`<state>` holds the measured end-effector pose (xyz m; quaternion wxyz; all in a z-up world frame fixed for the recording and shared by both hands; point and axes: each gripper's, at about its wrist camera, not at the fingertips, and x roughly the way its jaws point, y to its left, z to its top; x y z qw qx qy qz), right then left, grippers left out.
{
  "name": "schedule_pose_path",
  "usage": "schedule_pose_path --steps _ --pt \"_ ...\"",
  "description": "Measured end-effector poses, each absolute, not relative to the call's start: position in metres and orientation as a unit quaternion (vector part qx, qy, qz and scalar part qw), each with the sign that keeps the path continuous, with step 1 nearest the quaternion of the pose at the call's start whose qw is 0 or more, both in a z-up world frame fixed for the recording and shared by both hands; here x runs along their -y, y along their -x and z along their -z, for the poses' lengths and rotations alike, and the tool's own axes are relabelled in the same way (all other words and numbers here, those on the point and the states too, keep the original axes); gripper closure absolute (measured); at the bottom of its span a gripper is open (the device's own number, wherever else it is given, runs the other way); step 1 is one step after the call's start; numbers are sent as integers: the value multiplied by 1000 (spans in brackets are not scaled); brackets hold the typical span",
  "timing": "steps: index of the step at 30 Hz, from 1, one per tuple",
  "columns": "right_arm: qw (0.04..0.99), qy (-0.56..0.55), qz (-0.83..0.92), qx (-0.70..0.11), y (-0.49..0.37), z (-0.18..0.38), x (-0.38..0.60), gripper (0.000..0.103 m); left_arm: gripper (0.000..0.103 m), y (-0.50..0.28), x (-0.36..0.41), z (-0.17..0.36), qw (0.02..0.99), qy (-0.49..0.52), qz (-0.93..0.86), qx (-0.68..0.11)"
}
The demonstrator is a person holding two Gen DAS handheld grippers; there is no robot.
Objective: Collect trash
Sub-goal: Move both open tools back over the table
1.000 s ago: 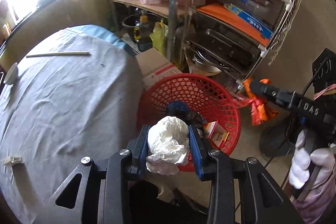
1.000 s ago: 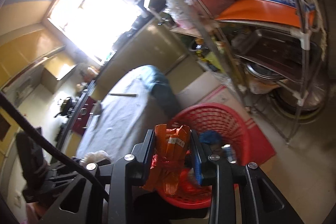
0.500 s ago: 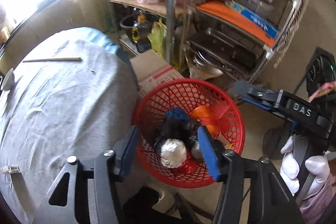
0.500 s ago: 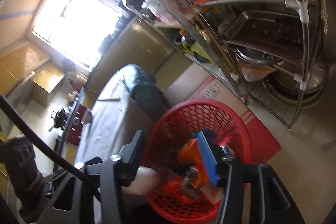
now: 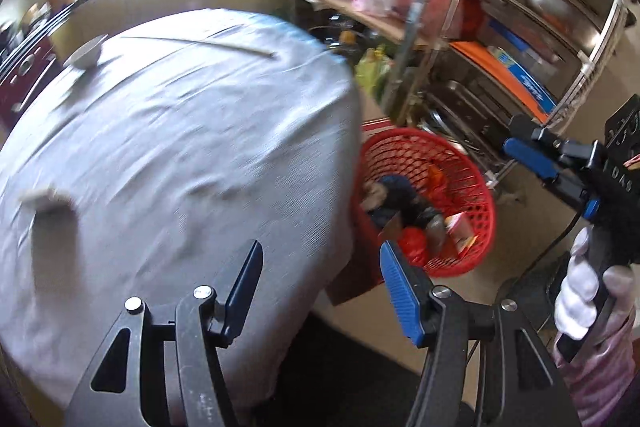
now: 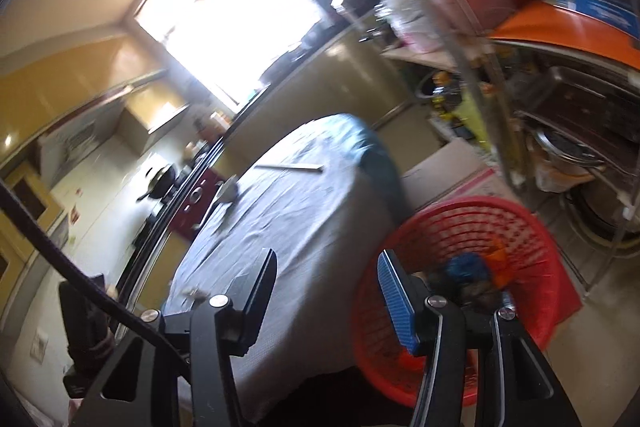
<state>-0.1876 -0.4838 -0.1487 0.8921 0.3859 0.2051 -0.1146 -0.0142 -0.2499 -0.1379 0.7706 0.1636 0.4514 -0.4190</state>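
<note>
1. My left hand-held gripper (image 5: 320, 283) has its jaws parted about halfway with nothing between them; it points at the edge of the cloth-covered surface (image 5: 180, 147), beside the red basket (image 5: 486, 211).
2. My right hand-held gripper (image 6: 326, 287) is likewise partly open and empty.
3. The collected trash (image 5: 408, 215) lies inside the red basket, which stands on the floor right against the surface.
4. Beyond the basket, on the surface, I see a small scrap (image 5: 38, 195), a stick (image 5: 200, 43) and a white spoon-like piece (image 5: 86, 53).
5. Risks, as I judge them: both views are blurred, so I could misjudge the scrap; it is small and flat, and my pads may snag the cloth instead.
</note>
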Motion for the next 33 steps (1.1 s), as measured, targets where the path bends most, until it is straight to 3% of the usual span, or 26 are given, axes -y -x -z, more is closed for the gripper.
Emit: schedule_pose_path --steps 13,33 --pt "910 -302 26 -283 108 137 389 46 41 -39 110 133 843 -60 307 -439" --pt "891 -180 -62 -413 -32 157 277 46 41 -141 -33 186 862 67 149 -480"
